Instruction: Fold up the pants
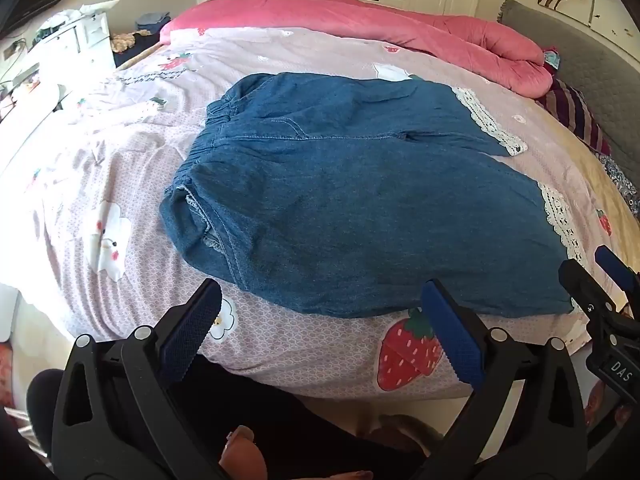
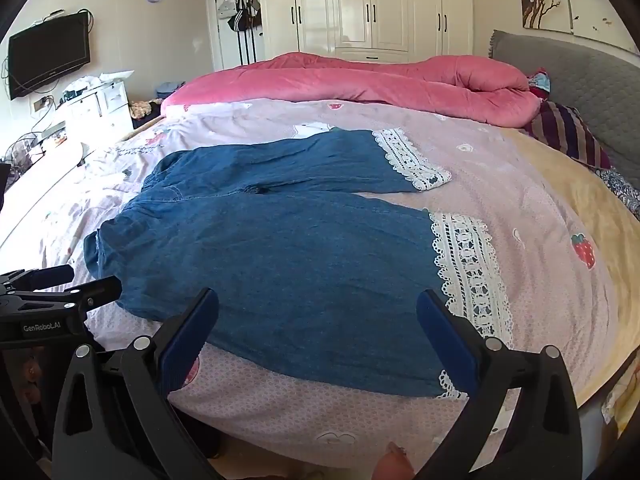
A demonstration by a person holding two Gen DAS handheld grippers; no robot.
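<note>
Pants (image 1: 352,200) flat on bed (image 1: 120,168), waistband to the left, both legs spread apart, lace cuffs (image 2: 468,264) to the right. Not folded yet. I've got L gripper (image 1: 324,328) w/ jaws wide, nothing btwn pads, hovering at near edge of the pants, waist-side. R gripper (image 2: 320,336) also wide, empty, over near leg by the lace hem. Neither touching denim as far as I can see. Pink quilt (image 2: 360,84) bunched at far side of bed, well apart from pants. TV (image 2: 48,56) on left wall.
</note>
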